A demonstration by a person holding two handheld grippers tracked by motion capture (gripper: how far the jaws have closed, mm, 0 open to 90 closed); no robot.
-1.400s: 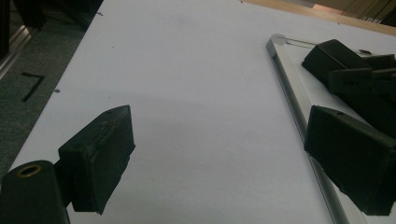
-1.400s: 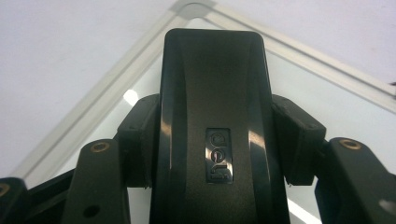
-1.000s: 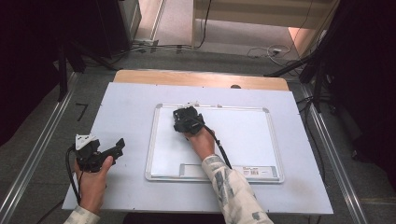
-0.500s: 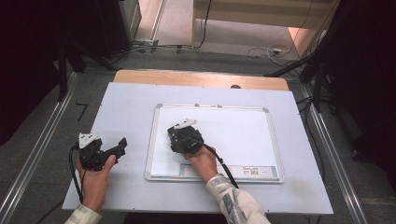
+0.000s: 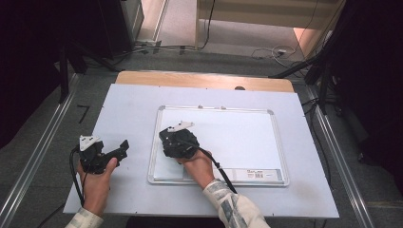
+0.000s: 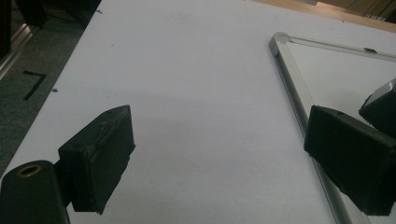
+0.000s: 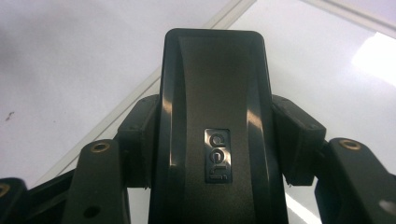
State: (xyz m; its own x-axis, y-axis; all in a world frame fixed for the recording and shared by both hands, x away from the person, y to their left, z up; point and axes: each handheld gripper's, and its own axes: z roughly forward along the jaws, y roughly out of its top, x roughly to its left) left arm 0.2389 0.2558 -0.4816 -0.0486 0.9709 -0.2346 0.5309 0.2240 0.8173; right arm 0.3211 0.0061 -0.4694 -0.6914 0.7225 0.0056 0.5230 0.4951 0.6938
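1. Right gripper [image 5: 172, 137] grips a black eraser [image 7: 215, 135] by its long sides, the jaws clamped on both flanks, and holds it over the near-left part of the whiteboard [image 5: 247, 137].
2. Its eraser lies close to the whiteboard's left frame edge [image 7: 140, 93], inside it; whether it touches the surface I cannot tell.
3. To the right of the eraser the board's surface runs bare to the far and right frame edges.
4. Left gripper [image 5: 124, 146] sits left of the whiteboard over the pale table sheet [image 5: 123, 109], jaws spread wide with nothing between them.
5. One of its jaws is just beside the whiteboard's left frame edge in the left gripper view.
6. Beyond the whiteboard's far edge lies a wooden strip [image 5: 204, 80].
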